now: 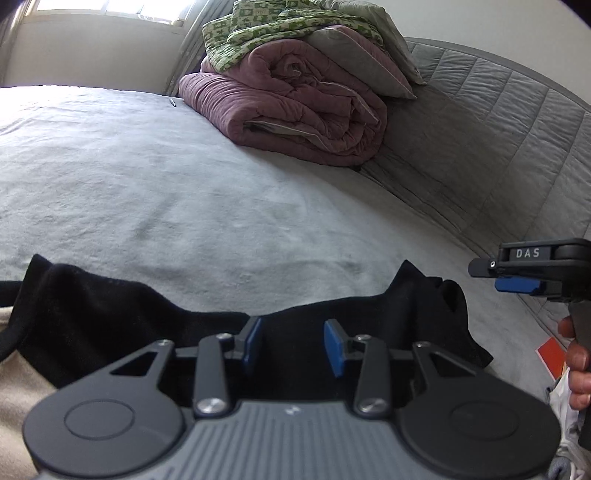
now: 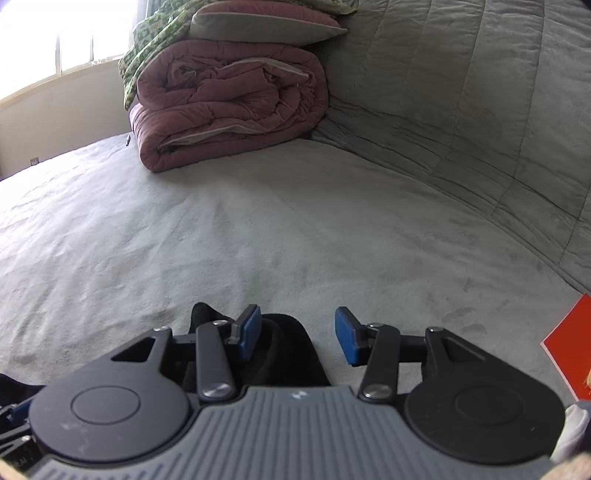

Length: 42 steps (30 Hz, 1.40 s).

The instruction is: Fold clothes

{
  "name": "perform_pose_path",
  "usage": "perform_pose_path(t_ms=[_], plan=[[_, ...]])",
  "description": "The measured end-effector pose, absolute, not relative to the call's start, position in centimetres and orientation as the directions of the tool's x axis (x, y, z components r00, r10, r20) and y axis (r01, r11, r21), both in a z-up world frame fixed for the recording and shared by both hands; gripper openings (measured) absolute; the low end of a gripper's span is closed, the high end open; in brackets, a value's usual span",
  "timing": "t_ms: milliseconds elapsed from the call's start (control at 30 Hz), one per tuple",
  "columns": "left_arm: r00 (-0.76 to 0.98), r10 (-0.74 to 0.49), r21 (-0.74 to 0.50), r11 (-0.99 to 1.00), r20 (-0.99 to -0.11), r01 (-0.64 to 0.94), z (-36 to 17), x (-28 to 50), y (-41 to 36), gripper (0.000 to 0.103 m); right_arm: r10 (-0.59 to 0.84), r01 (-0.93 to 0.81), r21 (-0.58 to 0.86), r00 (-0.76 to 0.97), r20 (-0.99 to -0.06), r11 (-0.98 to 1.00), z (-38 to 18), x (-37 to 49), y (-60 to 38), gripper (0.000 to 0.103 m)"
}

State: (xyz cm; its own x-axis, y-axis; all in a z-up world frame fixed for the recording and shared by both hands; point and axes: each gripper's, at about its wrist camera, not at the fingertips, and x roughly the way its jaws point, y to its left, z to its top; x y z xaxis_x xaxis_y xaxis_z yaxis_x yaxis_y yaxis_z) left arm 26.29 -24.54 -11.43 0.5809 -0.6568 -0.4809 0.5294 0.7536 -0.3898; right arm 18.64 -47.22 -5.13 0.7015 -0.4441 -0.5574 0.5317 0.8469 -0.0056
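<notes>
**Black garment lies released on the bed, fold unfinished**

A black garment (image 1: 314, 332) lies on the grey bedspread (image 1: 184, 192) at the near edge of the bed, its upper edge rumpled into two raised peaks and a pale cloth (image 1: 22, 369) beside it at the left. The left gripper (image 1: 293, 345) hovers just above the dark fabric with its blue pads parted and nothing pinched between them. The right gripper (image 2: 299, 339), angled down toward the bed, also stands apart; one corner of the black cloth lies beneath its left finger, and the pads do not press on it. In the left wrist view the right gripper appears side-on at the far right, clear of the garment, with the fingers of the person's hand (image 1: 576, 365) wrapped round its handle. Judging by the uneven edge, the garment looks laid down but not neatly squared, so smoothing and further folds probably remain. A rolled mauve quilt (image 1: 291, 110) and green-patterned bedding (image 1: 280, 29) sit well apart near the headboard.
</notes>
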Motion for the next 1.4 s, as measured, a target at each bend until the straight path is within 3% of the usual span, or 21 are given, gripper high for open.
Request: perform_pose_path(t_ms=[133,233,467,767,867,933,967,1000,1067,1200,1400], plan=[[0.558,-0.687,-0.443,0.726,-0.465,0.526,-11.7,26.7,-23.8,0.038,-0.412,0.509,0.045,0.743,-0.527,0.86,-2.9,17.3,-45.6,0.049],[0.541,-0.709,-0.48,0.704,-0.451,0.523,-11.8,26.9,-23.3,0.04,-0.341,0.435,0.042,0.759,-0.554,0.9,-1.2,17.4,-44.6,0.049],[0.533,-0.719,-0.481,0.695,-0.447,0.534,-11.7,26.8,-23.5,0.046,-0.244,0.231,-0.108,0.716,-0.654,0.967,1.7,17.7,-44.5,0.049],[0.531,-0.72,-0.483,0.694,-0.447,0.534,-11.7,26.8,-23.5,0.046,-0.196,0.247,-0.086,0.462,-0.865,0.965,-5.9,20.2,-50.9,0.047],[0.531,-0.72,-0.483,0.694,-0.446,0.534,-11.7,26.8,-23.4,0.046,-0.152,0.259,-0.046,0.404,-0.902,0.965,-8.2,20.7,-52.0,0.039],[0.531,-0.721,-0.484,0.693,-0.446,0.534,-11.8,26.8,-23.4,0.046,-0.127,0.231,-0.039,0.379,-0.917,0.972,-9.1,21.3,-51.9,0.02],[0.53,-0.721,-0.484,0.693,-0.446,0.534,-11.8,26.8,-23.4,0.046,-0.132,0.205,-0.057,0.376,-0.917,0.977,-9.1,21.4,-51.6,0.016],[0.53,-0.721,-0.484,0.693,-0.446,0.534,-11.8,26.8,-23.4,0.046,-0.157,0.176,-0.097,0.367,-0.917,0.98,-9.1,21.6,-51.3,0.005],[0.53,-0.722,-0.485,0.692,-0.446,0.534,-11.8,26.8,-23.3,0.046,-0.201,0.13,-0.166,0.347,-0.916,0.978,-8.8,22.0,-50.9,0.004],[0.528,-0.723,-0.488,0.69,-0.445,0.535,-11.8,26.9,-23.3,0.046,-0.457,0.085,-0.457,0.337,-0.823,0.885,-8.0,23.5,-51.2,0.003],[0.526,-0.725,-0.489,0.689,-0.445,0.536,-11.9,26.8,-23.2,0.046,-0.61,0.2,-0.579,0.344,-0.714,0.79,-6.3,26.3,-54.9,0.003]])
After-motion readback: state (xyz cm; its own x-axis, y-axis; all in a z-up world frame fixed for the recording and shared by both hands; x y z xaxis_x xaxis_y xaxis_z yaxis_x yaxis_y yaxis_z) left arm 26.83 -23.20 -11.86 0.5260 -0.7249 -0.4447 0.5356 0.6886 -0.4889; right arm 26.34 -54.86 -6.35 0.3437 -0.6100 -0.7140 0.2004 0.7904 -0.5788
